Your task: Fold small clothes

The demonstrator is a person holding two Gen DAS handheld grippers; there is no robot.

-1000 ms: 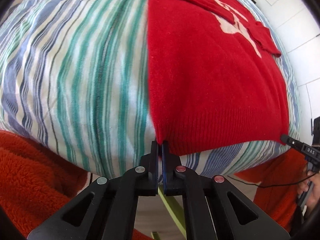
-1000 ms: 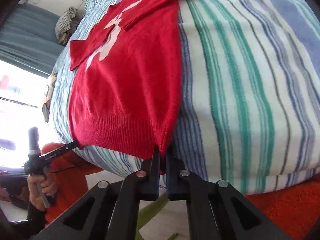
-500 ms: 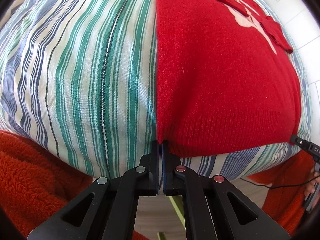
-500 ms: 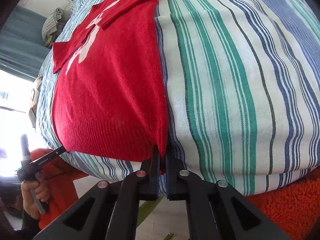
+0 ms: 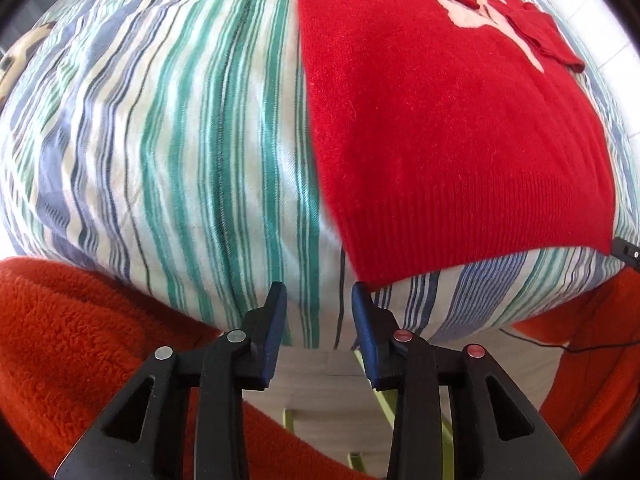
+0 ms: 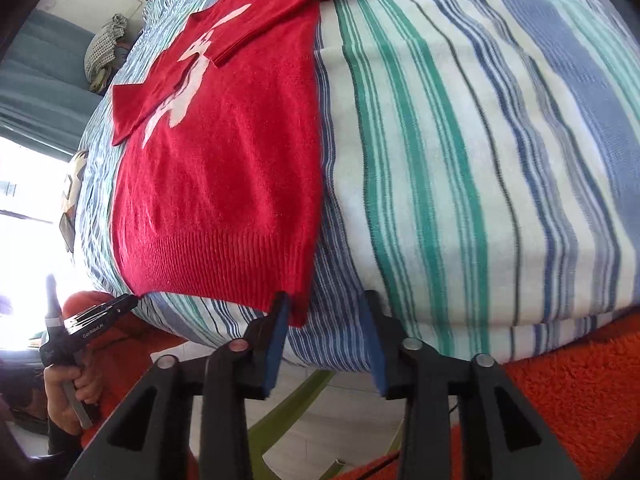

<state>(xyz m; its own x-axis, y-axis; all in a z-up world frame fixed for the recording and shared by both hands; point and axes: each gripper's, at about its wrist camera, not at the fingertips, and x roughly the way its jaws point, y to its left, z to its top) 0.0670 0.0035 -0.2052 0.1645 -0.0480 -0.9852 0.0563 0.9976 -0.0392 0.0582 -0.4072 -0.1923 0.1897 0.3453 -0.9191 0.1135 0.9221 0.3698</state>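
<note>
Lying flat on the striped bedsheet (image 5: 168, 152), the red sweater (image 5: 440, 128) sat just ahead of both grippers; left gripper (image 5: 319, 294) and right gripper (image 6: 323, 300) stood parted, holding nothing.

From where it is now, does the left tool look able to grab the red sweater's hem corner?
Probably yes: the left tool is open, and the red sweater has its hem corner just beside its right finger, uncovered.

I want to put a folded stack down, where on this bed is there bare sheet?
Bare striped sheet runs along the red sweater on its left side, and again on its right side in the right wrist view. A thin strip lies under the hem. Both tongs, left and right, crowd the hem corners.
</note>
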